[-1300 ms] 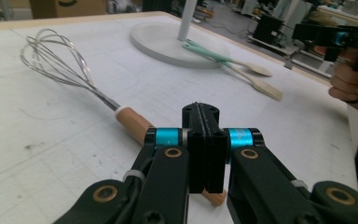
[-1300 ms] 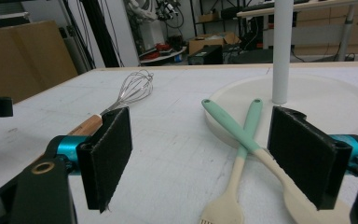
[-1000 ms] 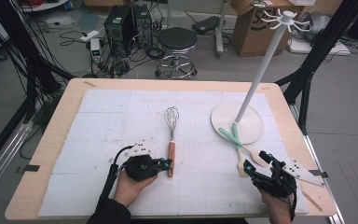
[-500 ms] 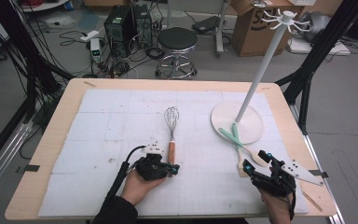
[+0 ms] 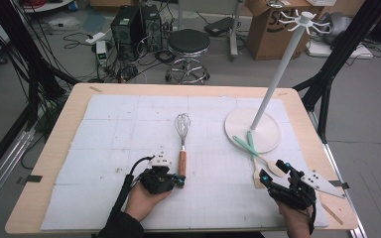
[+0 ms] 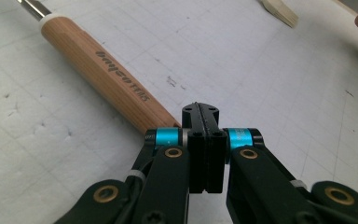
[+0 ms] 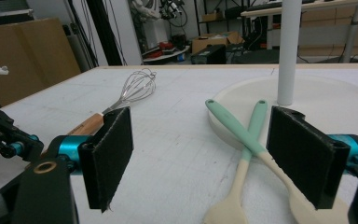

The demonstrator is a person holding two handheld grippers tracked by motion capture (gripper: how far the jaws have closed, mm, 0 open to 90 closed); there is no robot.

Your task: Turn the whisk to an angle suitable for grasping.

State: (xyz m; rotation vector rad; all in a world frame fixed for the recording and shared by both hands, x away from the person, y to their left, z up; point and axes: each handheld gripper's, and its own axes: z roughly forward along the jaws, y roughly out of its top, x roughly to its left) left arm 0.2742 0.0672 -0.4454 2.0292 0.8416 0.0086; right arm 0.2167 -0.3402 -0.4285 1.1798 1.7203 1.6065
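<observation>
Your left gripper [image 5: 178, 180] sits clenched and empty beside the whisk [image 5: 181, 144] handle's butt, mid-table toward the near edge. Spread its jaws before straddling the wood. Your right gripper [image 5: 274, 174] waits released.

**Three views around the whisk**

The high view looks forward and down on the whole table, whisk [image 5: 181, 140] central. The left gripper view sits close beside its wooden handle. The right gripper view looks level across the table, whisk farther off.
</observation>
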